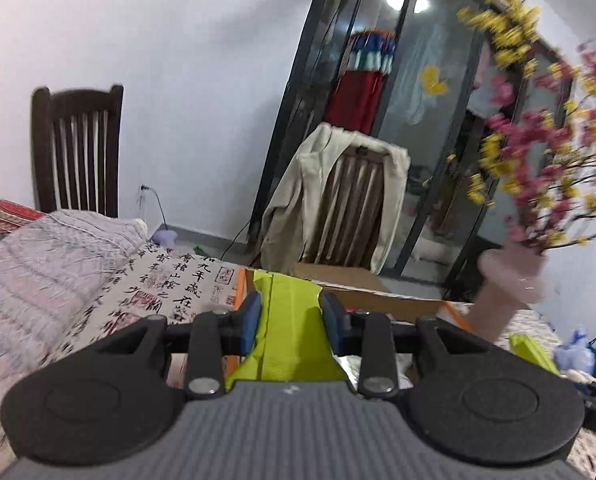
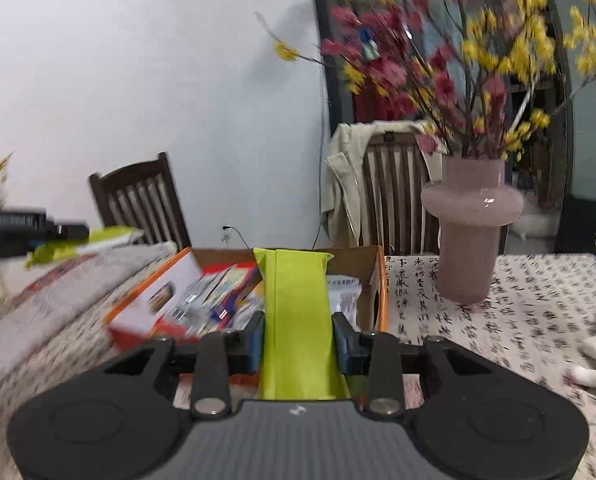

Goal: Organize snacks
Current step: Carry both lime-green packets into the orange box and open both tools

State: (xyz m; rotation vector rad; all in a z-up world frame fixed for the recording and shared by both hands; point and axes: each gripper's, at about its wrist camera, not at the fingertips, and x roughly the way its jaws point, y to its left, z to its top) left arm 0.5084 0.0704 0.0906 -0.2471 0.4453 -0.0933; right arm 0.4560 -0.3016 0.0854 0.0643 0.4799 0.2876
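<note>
My left gripper (image 1: 291, 320) is shut on a lime-green snack packet (image 1: 287, 336), held above the near edge of a cardboard box (image 1: 378, 300). My right gripper (image 2: 298, 336) is shut on a second lime-green snack packet (image 2: 298, 312), which points toward the open orange-edged cardboard box (image 2: 372, 258). Inside that box lie several colourful snack packs (image 2: 221, 296). At the far left of the right wrist view the left gripper (image 2: 21, 232) shows with its green packet (image 2: 93, 240). The right gripper's green packet (image 1: 532, 354) appears at the lower right of the left wrist view.
A pink vase (image 2: 472, 228) of red and yellow flowers stands just right of the box on the calligraphy-print tablecloth (image 2: 530, 320). Two wooden chairs (image 2: 141, 200) stand behind the table, one draped with a beige coat (image 1: 298, 200). A folded quilt (image 1: 37, 264) lies at the left.
</note>
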